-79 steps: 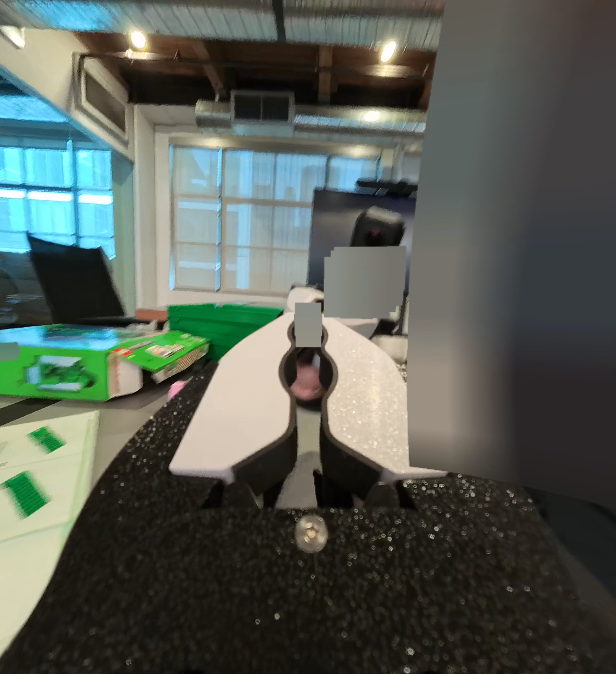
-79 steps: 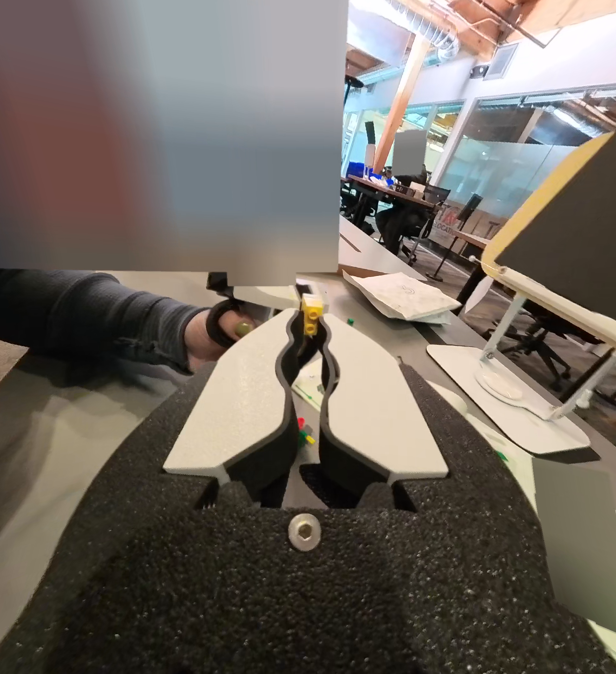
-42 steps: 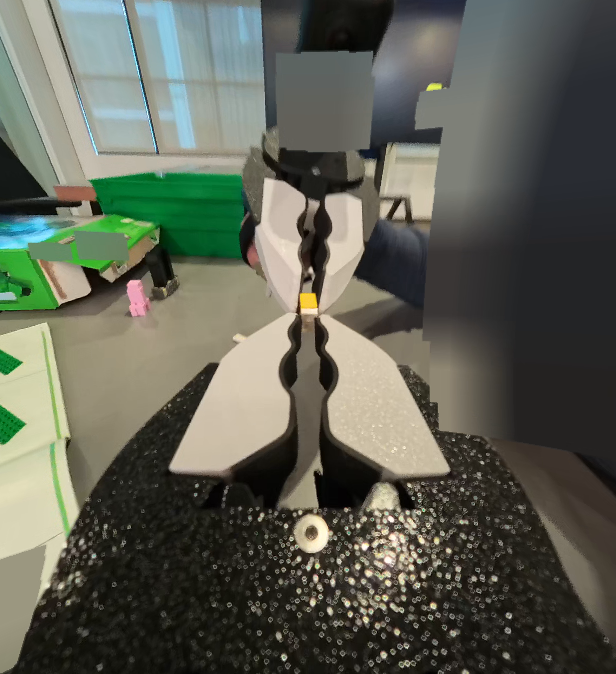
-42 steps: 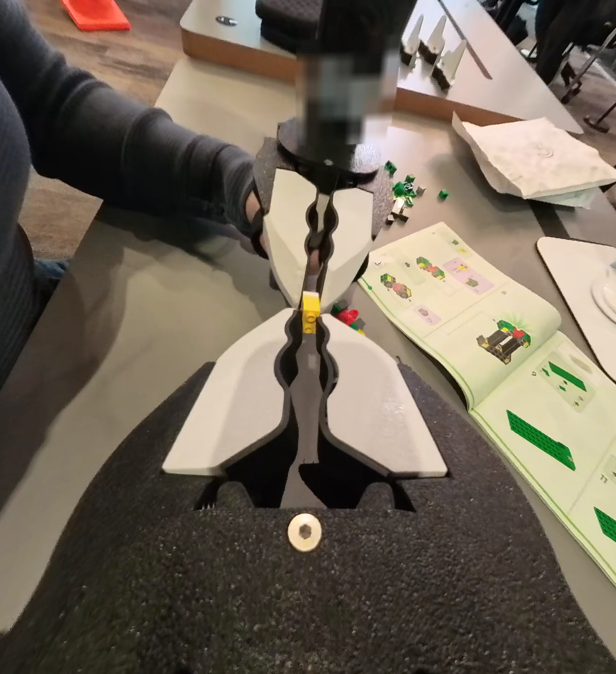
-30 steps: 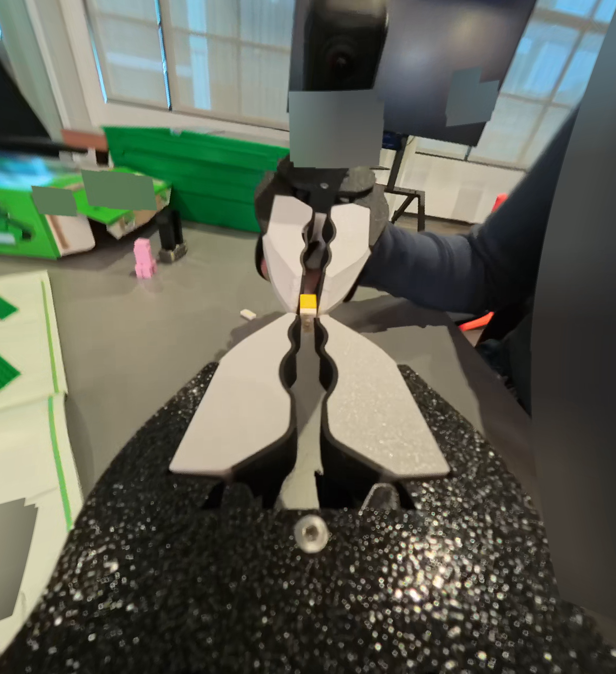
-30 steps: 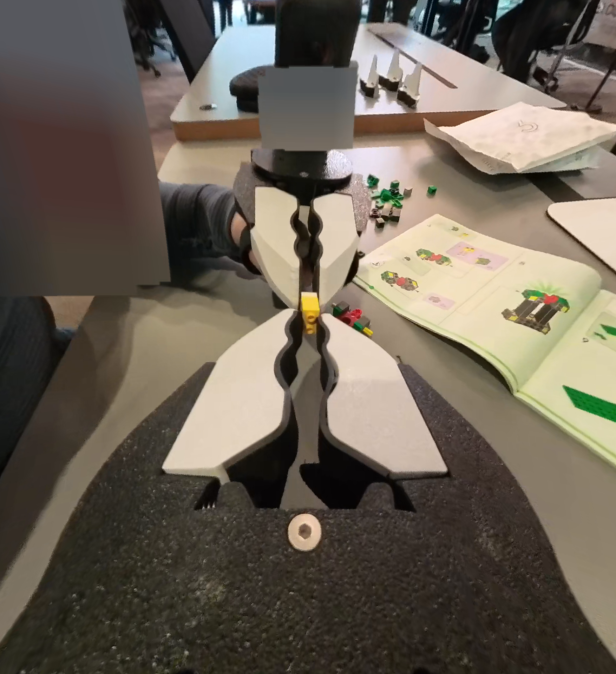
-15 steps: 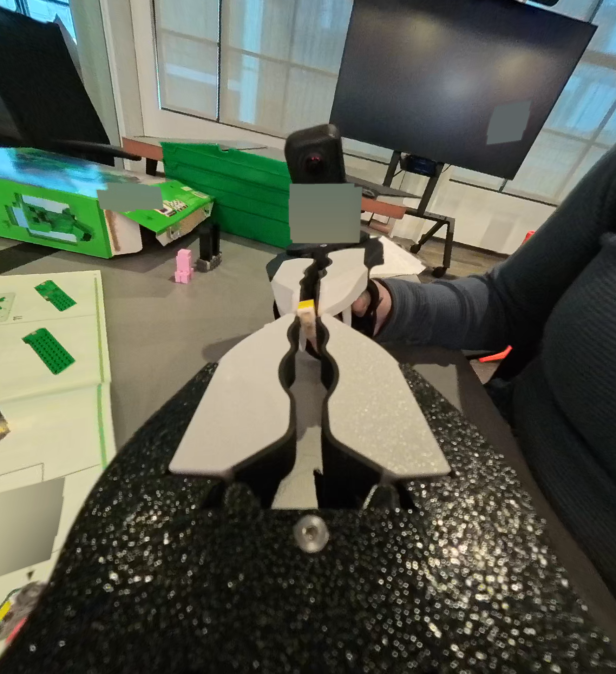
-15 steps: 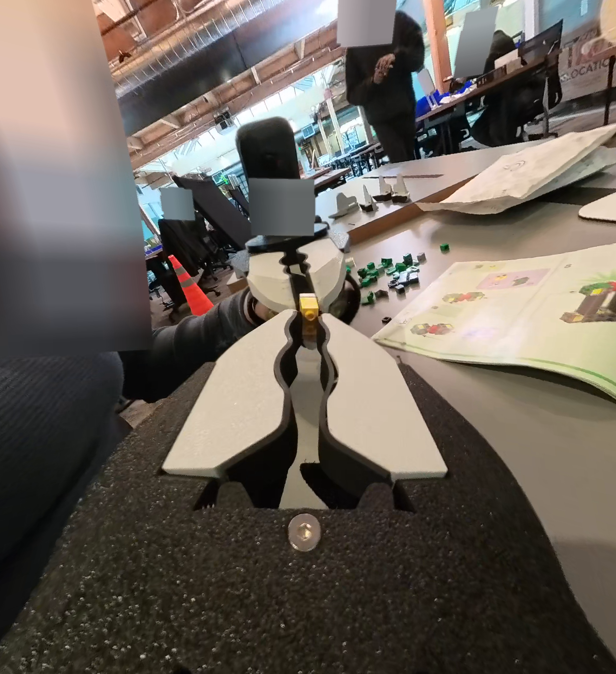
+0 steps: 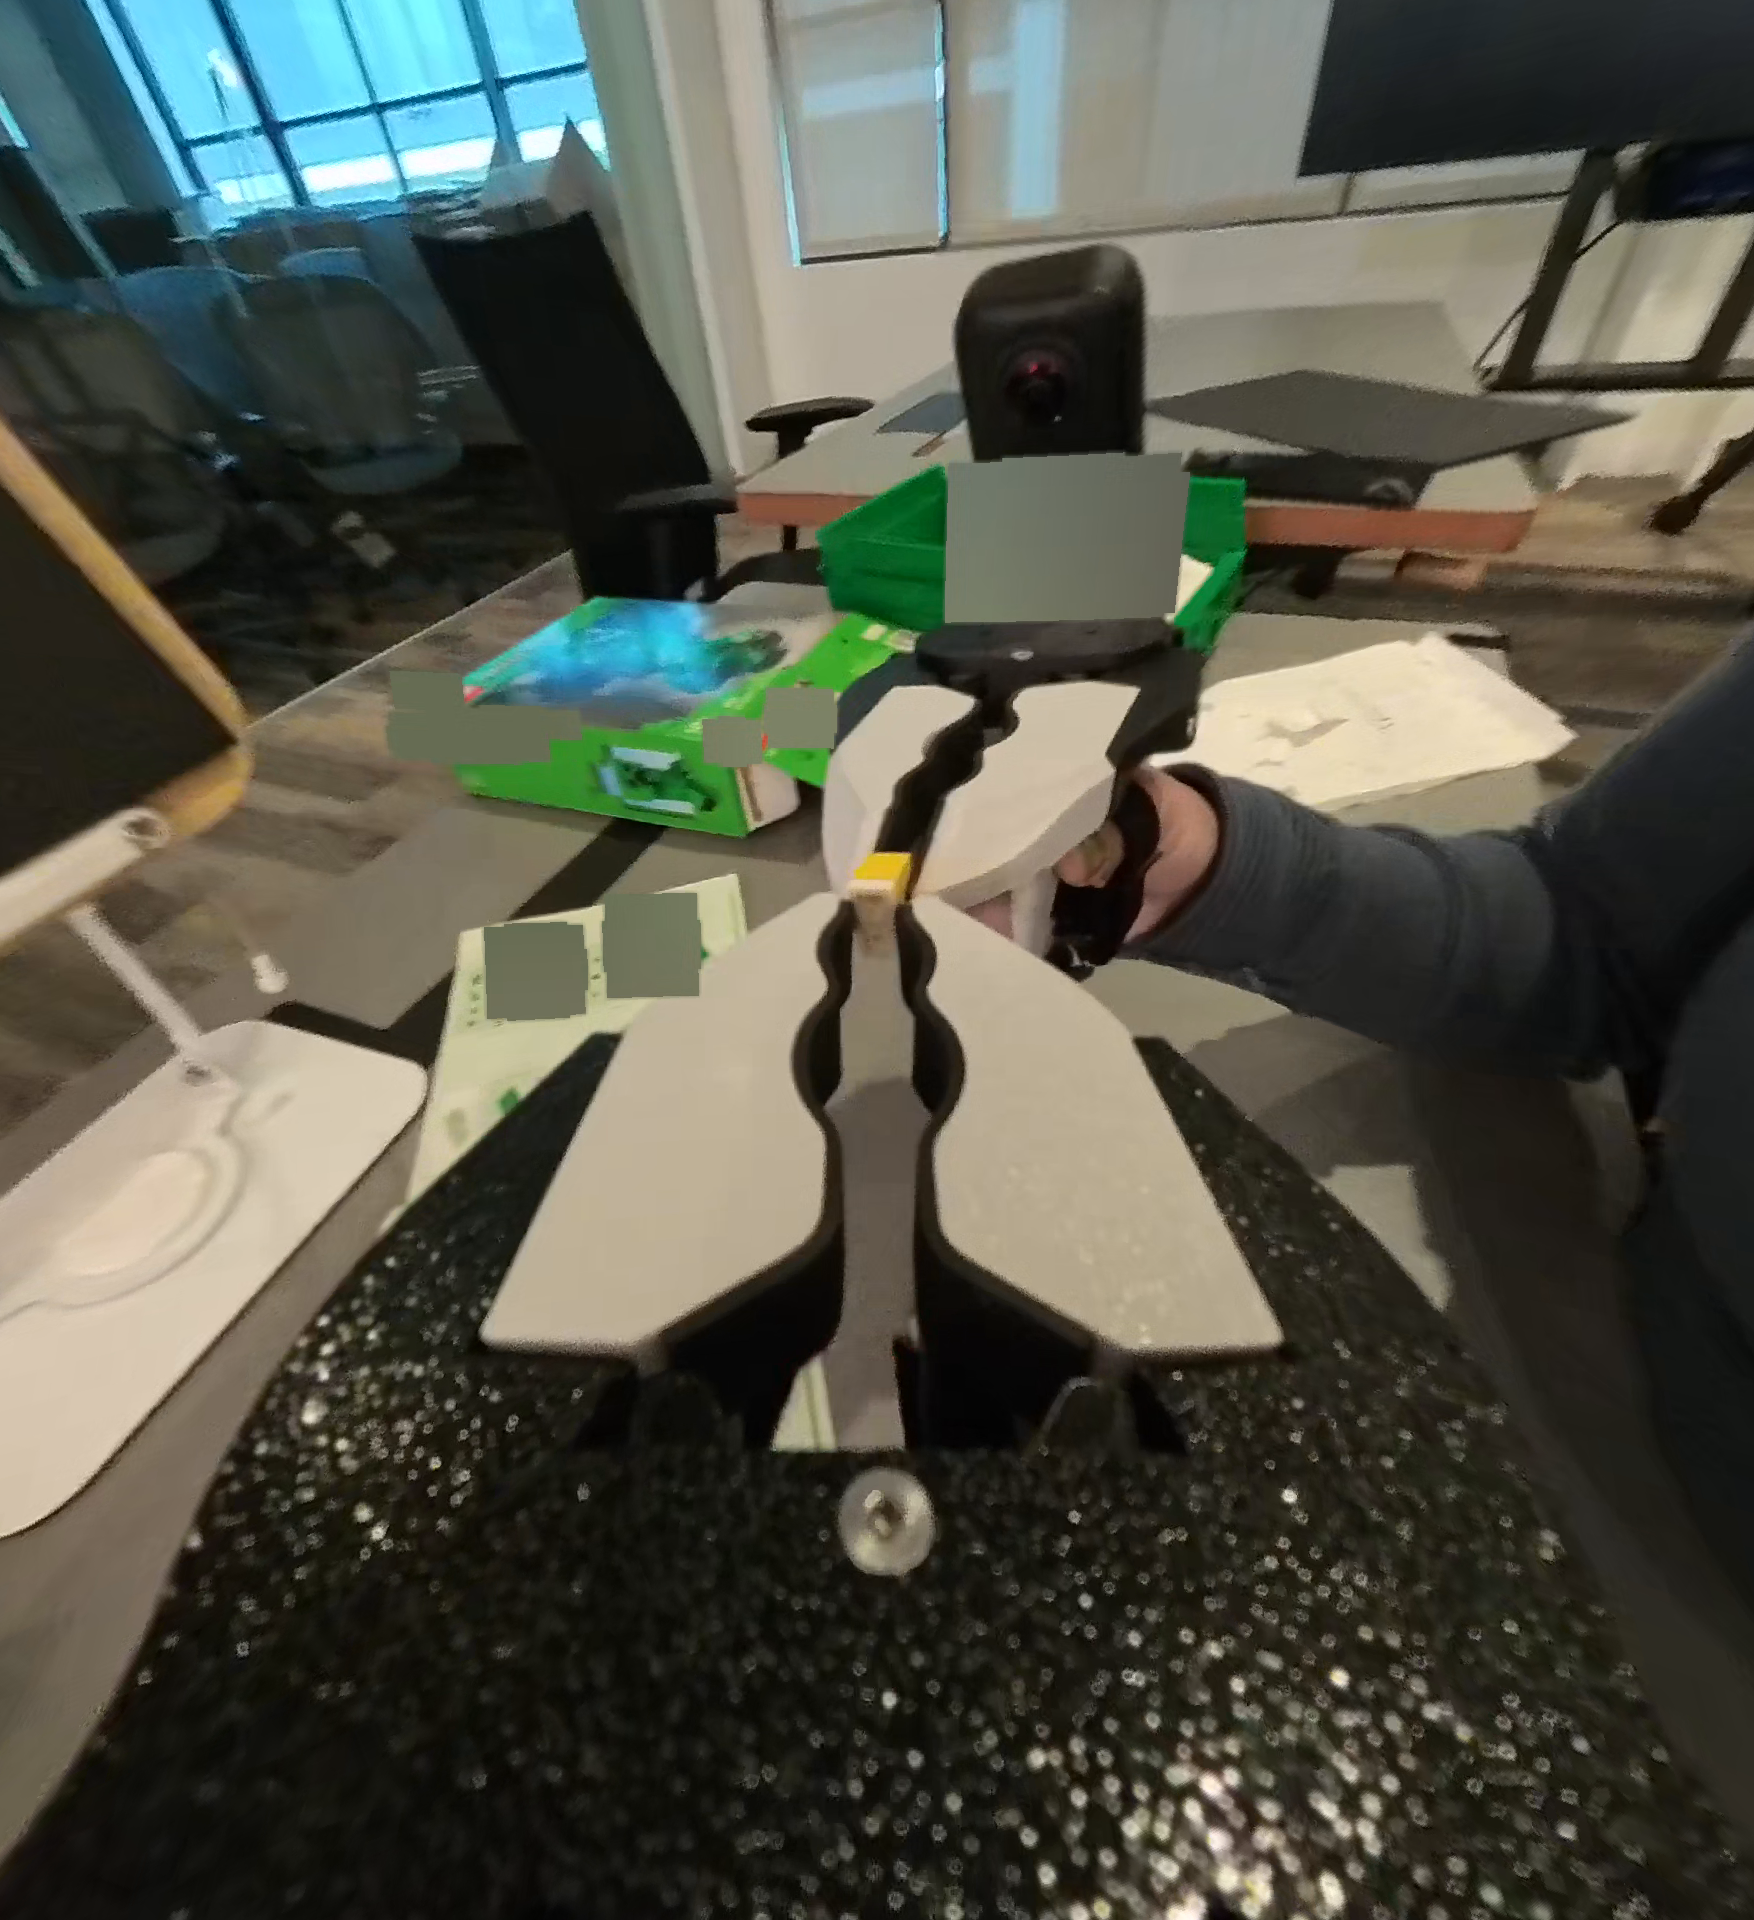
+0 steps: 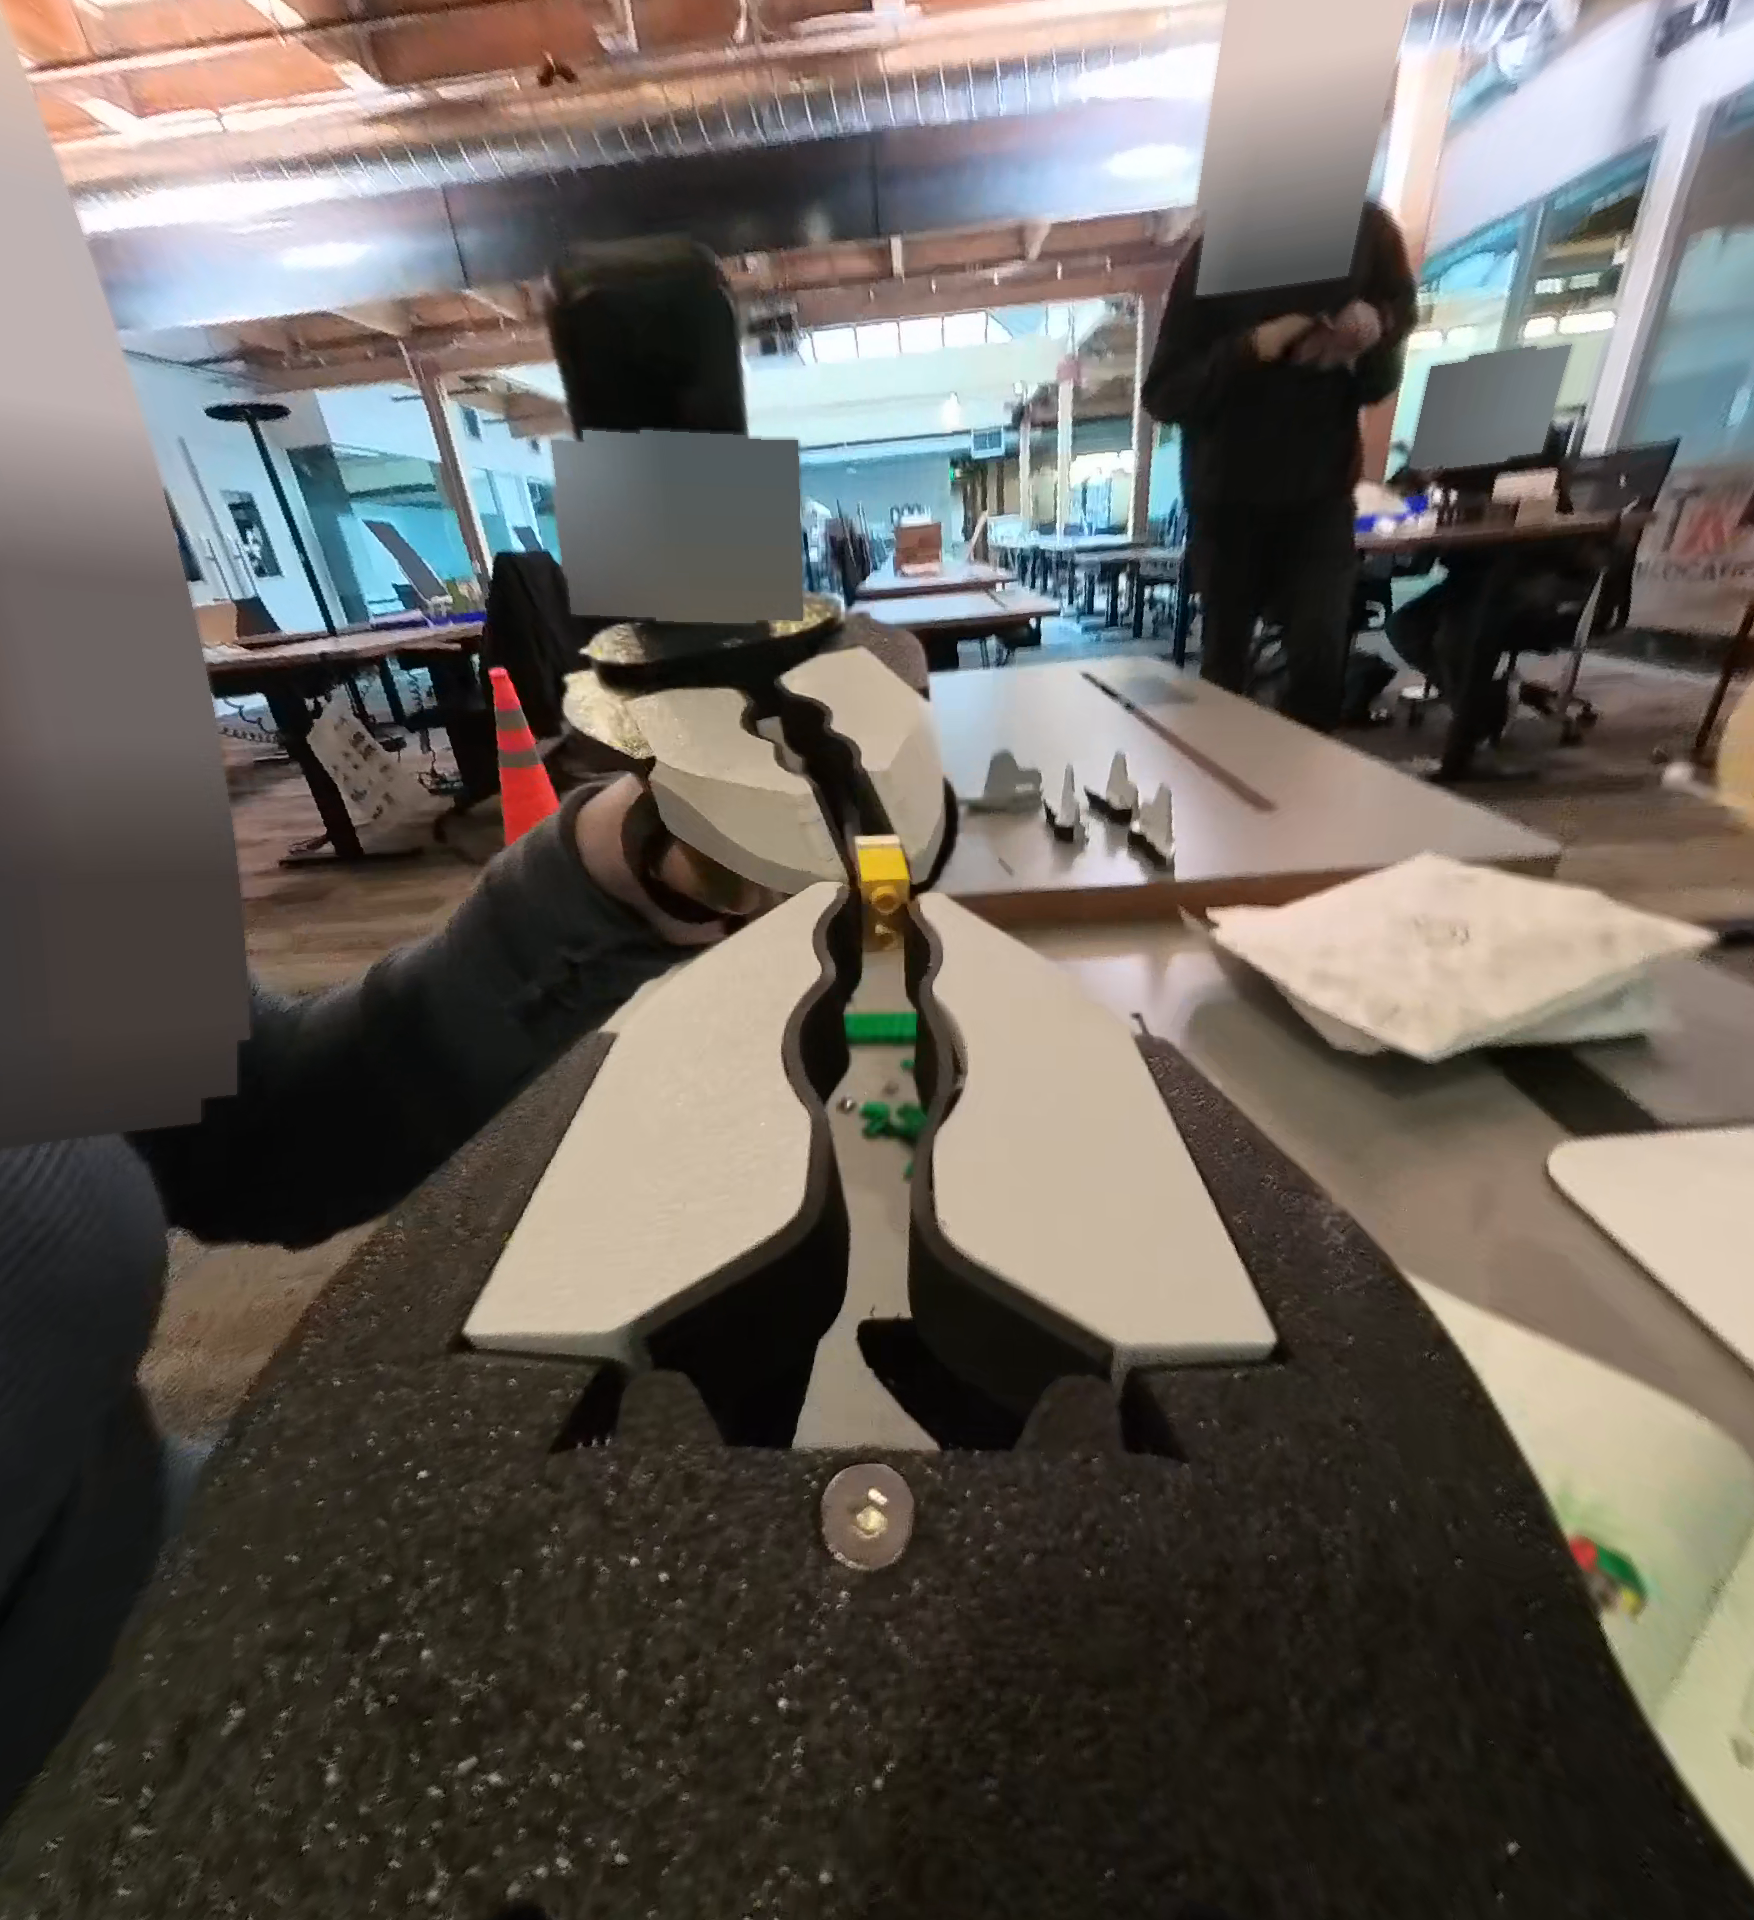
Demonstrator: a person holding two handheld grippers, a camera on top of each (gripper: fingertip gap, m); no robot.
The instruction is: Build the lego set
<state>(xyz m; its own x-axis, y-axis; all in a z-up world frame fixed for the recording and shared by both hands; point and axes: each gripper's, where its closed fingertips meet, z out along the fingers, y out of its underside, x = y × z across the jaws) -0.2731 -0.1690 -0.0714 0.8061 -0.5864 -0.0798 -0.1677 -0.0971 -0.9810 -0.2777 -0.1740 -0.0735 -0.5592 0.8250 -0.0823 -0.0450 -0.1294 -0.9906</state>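
My left gripper (image 9: pixel 873 920) is shut on a small tan piece (image 9: pixel 871 930). My right gripper (image 10: pixel 878 904) is shut on a small yellow brick (image 10: pixel 878 883). The two grippers meet tip to tip above the table, and the yellow brick (image 9: pixel 881 865) sits against the tan piece, whose pale edge (image 10: pixel 875 840) shows at the top of the yellow brick. The right gripper (image 9: pixel 966 800) shows opposite in the left wrist view, held by a hand. The left gripper (image 10: pixel 800 779) shows opposite in the right wrist view.
A green set box (image 9: pixel 624 748), a green bin (image 9: pixel 883 561), an instruction booklet (image 9: pixel 582 966) and a white stand base (image 9: pixel 125 1226) lie on the grey table. Loose green bricks (image 10: pixel 878 1027), a crumpled white bag (image 10: pixel 1455 956) and a standing person (image 10: pixel 1278 468) show beyond. Only a small space, under 4 cm, lies between the two pairs of fingers.
The grippers came together tip to tip and have stayed joined on the yellow and tan pieces. Since half a second ago both have swung round, so the backgrounds have shifted.
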